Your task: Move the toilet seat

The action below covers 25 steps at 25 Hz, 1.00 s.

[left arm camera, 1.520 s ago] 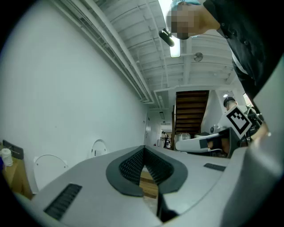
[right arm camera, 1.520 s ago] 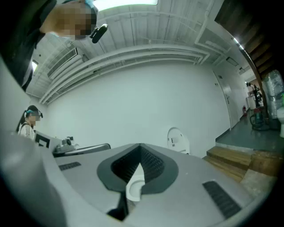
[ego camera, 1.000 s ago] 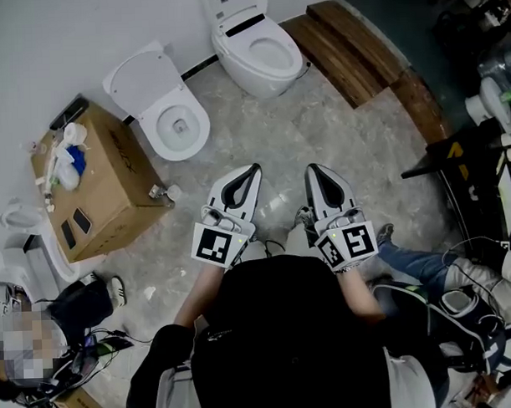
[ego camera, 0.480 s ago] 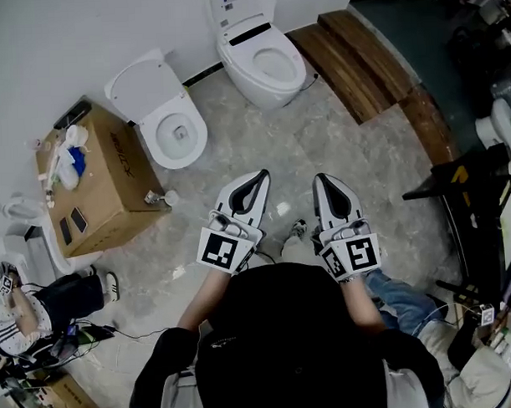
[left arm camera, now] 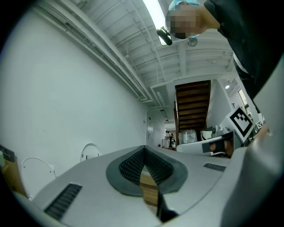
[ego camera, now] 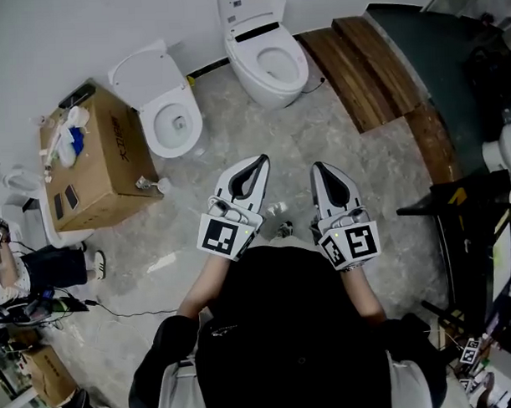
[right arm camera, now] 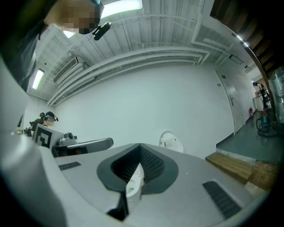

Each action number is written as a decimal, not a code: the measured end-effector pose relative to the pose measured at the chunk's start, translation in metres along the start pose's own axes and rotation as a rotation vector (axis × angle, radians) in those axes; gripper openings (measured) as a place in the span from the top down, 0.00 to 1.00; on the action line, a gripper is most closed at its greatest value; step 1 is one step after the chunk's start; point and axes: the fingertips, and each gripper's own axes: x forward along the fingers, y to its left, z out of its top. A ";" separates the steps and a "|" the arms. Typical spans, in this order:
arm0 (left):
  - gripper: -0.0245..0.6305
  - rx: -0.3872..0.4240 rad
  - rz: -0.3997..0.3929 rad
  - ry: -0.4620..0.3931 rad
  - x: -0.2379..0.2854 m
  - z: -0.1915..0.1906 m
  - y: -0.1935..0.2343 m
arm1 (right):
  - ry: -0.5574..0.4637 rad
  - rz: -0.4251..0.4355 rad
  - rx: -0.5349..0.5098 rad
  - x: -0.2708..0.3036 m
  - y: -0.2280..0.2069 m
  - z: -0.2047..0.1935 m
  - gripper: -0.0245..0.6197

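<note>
Two white toilets stand against the far wall. The left toilet (ego camera: 174, 120) has its lid raised (ego camera: 148, 77). The right toilet (ego camera: 272, 63) shows its seat ring down over the bowl and an upright back part. My left gripper (ego camera: 253, 169) and right gripper (ego camera: 322, 173) are held side by side over the stone floor, well short of both toilets, pointing at them. Both are shut with nothing between the jaws. In the left gripper view (left arm camera: 144, 149) two raised lids (left arm camera: 90, 152) show by the wall. In the right gripper view (right arm camera: 140, 146) one raised lid (right arm camera: 170, 141) is visible.
A cardboard box (ego camera: 99, 171) with bottles and phones on it stands left of the toilets. Wooden steps (ego camera: 364, 65) run along the right. A black stand (ego camera: 461, 225) and cables fill the right edge. A person (ego camera: 23, 270) sits at the far left.
Both grippers, still shut, have moved forward together over the floor toward the toilets. The legs in jeans at the lower right have dropped out of view.
</note>
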 end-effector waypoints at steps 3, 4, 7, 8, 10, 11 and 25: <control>0.95 -0.001 0.028 0.001 0.009 -0.004 -0.009 | 0.009 0.014 -0.004 -0.004 -0.017 -0.002 0.94; 0.95 -0.003 0.034 0.002 0.012 -0.006 -0.011 | 0.010 0.015 -0.003 -0.005 -0.022 -0.002 0.94; 0.95 -0.007 0.042 0.012 0.024 -0.010 -0.012 | 0.008 0.014 -0.006 -0.003 -0.036 0.003 0.94; 0.95 -0.005 0.042 0.016 0.029 -0.011 -0.012 | 0.008 0.013 -0.008 -0.002 -0.040 0.004 0.94; 0.95 0.007 0.040 0.024 0.039 -0.014 -0.012 | 0.008 0.012 -0.010 0.001 -0.052 0.006 0.94; 0.95 0.013 0.037 0.027 0.045 -0.016 -0.012 | 0.009 0.009 -0.010 0.002 -0.058 0.006 0.94; 0.95 -0.006 -0.035 0.010 0.156 -0.029 0.031 | 0.021 -0.038 -0.038 0.076 -0.134 0.017 0.94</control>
